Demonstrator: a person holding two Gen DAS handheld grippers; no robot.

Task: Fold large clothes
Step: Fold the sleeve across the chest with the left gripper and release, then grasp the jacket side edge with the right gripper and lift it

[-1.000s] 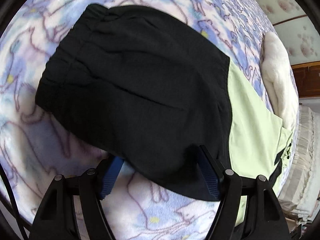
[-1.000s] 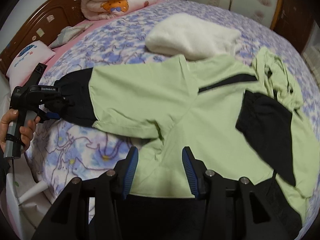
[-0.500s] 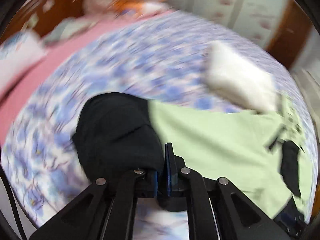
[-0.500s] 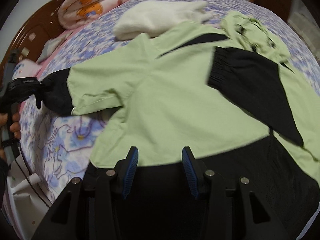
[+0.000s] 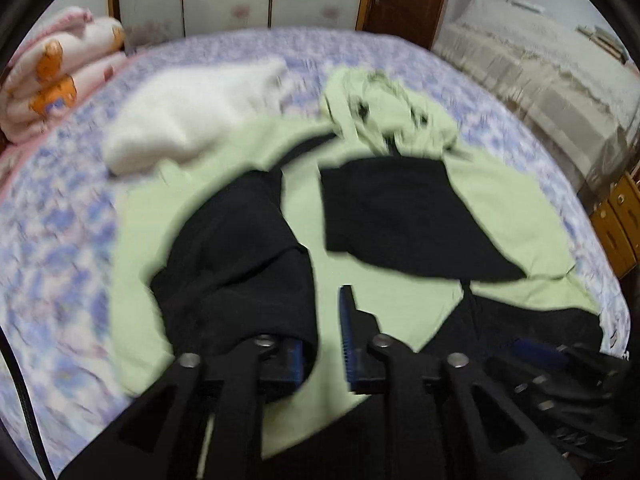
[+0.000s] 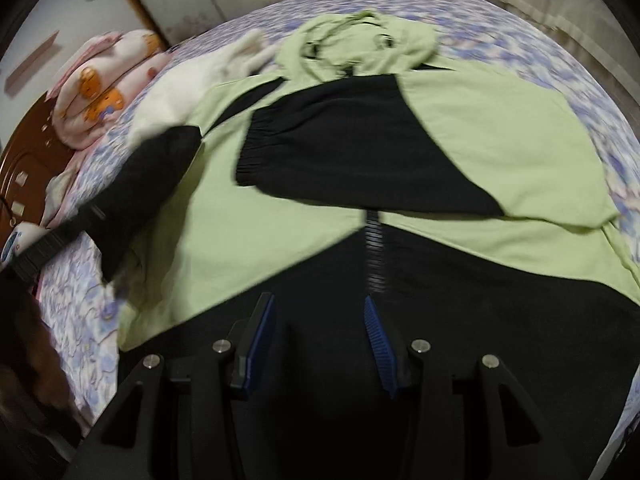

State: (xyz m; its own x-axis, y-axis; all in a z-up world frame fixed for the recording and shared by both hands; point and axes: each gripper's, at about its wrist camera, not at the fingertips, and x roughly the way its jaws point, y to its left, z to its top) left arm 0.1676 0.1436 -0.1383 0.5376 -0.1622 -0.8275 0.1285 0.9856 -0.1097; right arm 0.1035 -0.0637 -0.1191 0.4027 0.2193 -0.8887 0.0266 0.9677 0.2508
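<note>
The left claw (image 5: 322, 320) is seen narrowly parted, its jaws having just been opening. The cuff of a black sleeve (image 5: 240, 248) is draped over the pad at 9 o'clock and its edge hangs into the gap, while the pad at 3 o'clock stands clear of the cloth. Pale green cloth is seen through the rest of the gap.

The right claw (image 6: 318, 304) is held moderately wide with nothing between its pads, above the black lower part of the jacket (image 6: 248, 240).

The jacket is spread flat on the bed (image 5: 52, 240), its hood (image 5: 384, 116) towards 12 o'clock. The other sleeve (image 5: 400, 224) is already laid across the chest, just beside the lifted one.

In the left wrist view the right claw is seen at 4 o'clock, low over the hem. The zip (image 6: 374, 248) is shown only in the right wrist view, running from the folded sleeve down towards the claw. A wooden headboard (image 6: 28, 152) at 9 o'clock and the blurred left tool with the sleeve hanging from it are also shown only there.

A white fluffy garment (image 5: 188, 116) lies at 11 o'clock, touching the jacket's shoulder. A rolled quilt (image 5: 48, 84) sits well apart at 10 o'clock. Bare patterned bedcover is left at 9 o'clock and in a narrower strip at 3 o'clock, where the bed's edge is met.
</note>
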